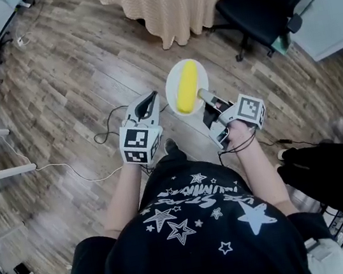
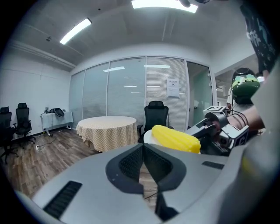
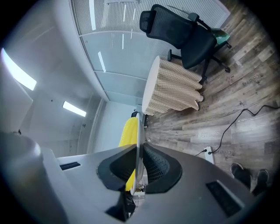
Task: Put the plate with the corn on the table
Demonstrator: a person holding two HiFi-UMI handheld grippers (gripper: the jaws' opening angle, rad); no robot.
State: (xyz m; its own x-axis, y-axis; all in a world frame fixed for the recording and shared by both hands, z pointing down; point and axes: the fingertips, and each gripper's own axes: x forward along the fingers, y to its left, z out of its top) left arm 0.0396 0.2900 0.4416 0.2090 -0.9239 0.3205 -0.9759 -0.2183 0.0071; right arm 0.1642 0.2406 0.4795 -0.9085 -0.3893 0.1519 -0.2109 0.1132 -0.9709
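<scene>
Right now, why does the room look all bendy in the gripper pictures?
Left gripper view: a wide-angle lens bows the ceiling light and darkens the corners. Right gripper view: same bowing, tipped sideways, so the plate shows edge-on. Head view: far less bending, even lighting.

Little here can actually be read. A black short-sleeved T-shirt printed with white stars carries a band of slanted white lettering across the chest. In the head view it appears upside down and is too distorted to spell out. A white paper sheet fixed on the glass partition wall bears dark lines of print, too small to read. The white marker cube on the left gripper and the matching cube on the right gripper show black-and-white square code patterns, not letters or numbers.
</scene>
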